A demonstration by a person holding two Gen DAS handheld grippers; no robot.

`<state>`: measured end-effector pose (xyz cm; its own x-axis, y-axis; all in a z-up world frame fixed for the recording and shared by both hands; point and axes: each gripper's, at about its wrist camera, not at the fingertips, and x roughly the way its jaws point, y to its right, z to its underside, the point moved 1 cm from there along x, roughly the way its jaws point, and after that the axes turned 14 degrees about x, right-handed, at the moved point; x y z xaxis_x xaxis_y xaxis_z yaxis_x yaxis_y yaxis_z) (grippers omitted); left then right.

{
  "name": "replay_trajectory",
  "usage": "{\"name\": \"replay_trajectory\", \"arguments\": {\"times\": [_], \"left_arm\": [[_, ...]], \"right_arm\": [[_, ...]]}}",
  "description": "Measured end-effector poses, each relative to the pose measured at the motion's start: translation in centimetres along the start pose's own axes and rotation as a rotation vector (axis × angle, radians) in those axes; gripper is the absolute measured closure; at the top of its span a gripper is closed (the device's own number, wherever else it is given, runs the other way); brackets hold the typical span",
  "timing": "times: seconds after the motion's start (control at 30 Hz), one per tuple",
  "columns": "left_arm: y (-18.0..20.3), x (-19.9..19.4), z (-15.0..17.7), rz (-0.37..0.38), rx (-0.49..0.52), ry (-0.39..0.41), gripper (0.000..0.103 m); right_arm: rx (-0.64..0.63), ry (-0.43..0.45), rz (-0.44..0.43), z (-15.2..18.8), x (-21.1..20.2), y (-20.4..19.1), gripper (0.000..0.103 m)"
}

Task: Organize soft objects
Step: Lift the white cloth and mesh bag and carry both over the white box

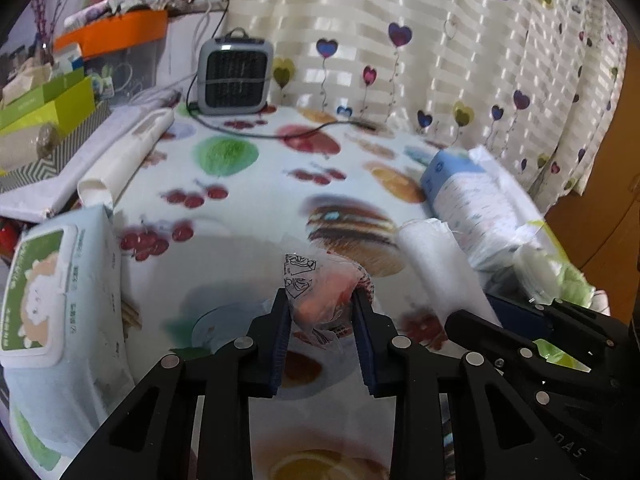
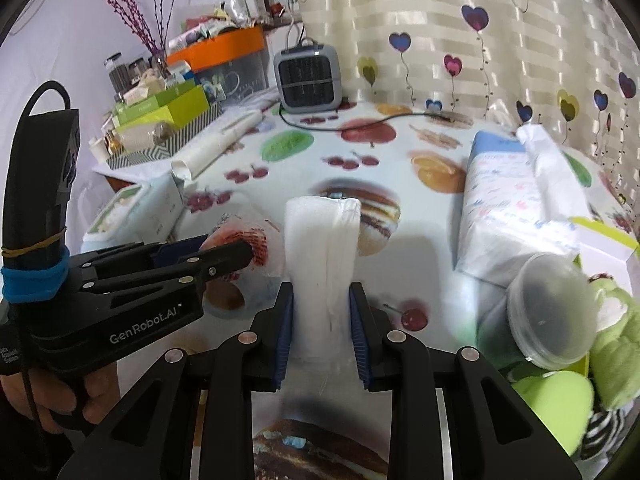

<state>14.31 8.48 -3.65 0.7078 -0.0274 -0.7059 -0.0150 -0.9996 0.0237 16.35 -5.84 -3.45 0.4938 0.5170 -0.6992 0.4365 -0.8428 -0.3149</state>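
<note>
My left gripper (image 1: 322,300) is shut on a clear plastic packet (image 1: 320,292) with something red and orange inside, held just above the fruit-print tablecloth (image 1: 248,208). In the right wrist view that gripper (image 2: 236,254) comes in from the left, a hand on its handle, with the packet (image 2: 240,240) at its tips. My right gripper (image 2: 322,304) is shut on a white folded soft pad (image 2: 322,248) that stands upright between its blue pads. The left wrist view shows this pad (image 1: 436,256) beside the packet.
A wet-wipes pack (image 1: 52,288) lies at the left. A wrapped diaper pack (image 2: 504,208) lies at the right. Near it are a clear lidded tub (image 2: 548,312) and a green plush toy (image 2: 616,320). A grey fan heater (image 1: 236,76) with its cable stands at the back, boxes at far left.
</note>
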Motion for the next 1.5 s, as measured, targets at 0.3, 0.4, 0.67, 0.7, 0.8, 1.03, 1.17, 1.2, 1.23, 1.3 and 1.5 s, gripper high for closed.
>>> {"name": "replay_trajectory", "arguments": {"times": [0.3,0.4,0.67,0.7,0.8,1.03,1.17,1.2,1.23,1.3,1.5], "left_arm": [[4.0,-2.4,-3.0,0.037,0.055,0.095,0.075],[5.5,-3.1,-4.0,0.053,0.075,0.121,0.075],[8.8,-4.2,-6.1,0.094,0.118,0.173,0.075],[9.3,-4.2,-6.3,0.100,0.125,0.176,0.075],[10.8,-4.2,-6.9,0.120,0.146,0.183,0.075],[14.0,-3.9,-7.9,0.164,0.192,0.195,0.075],[15.8,-3.6,-8.3,0.182,0.214,0.195,0.075],[16.2,-3.5,-8.4,0.186,0.218,0.195,0.075],[16.6,-3.4,-8.5,0.189,0.224,0.195,0.075],[17.4,-3.2,-8.7,0.199,0.233,0.192,0.075],[19.7,-2.4,-9.0,0.230,0.261,0.179,0.075]], "right_arm": [[0.017,0.082,0.006,-1.7,-3.5,1.4,0.075],[0.026,0.110,0.013,-2.1,-4.7,2.0,0.075],[0.063,0.183,0.053,-3.5,-8.0,4.7,0.075],[0.068,0.190,0.058,-3.6,-8.3,5.0,0.075],[0.085,0.207,0.074,-3.8,-9.4,6.2,0.075],[0.125,0.241,0.108,-3.9,-11.4,8.8,0.075],[0.147,0.254,0.125,-3.9,-12.3,10.4,0.075],[0.150,0.256,0.129,-3.9,-12.5,10.7,0.075],[0.154,0.257,0.132,-3.9,-12.6,11.0,0.075],[0.166,0.261,0.142,-3.8,-12.9,11.8,0.075],[0.202,0.261,0.164,-3.5,-13.4,14.2,0.075]]}}
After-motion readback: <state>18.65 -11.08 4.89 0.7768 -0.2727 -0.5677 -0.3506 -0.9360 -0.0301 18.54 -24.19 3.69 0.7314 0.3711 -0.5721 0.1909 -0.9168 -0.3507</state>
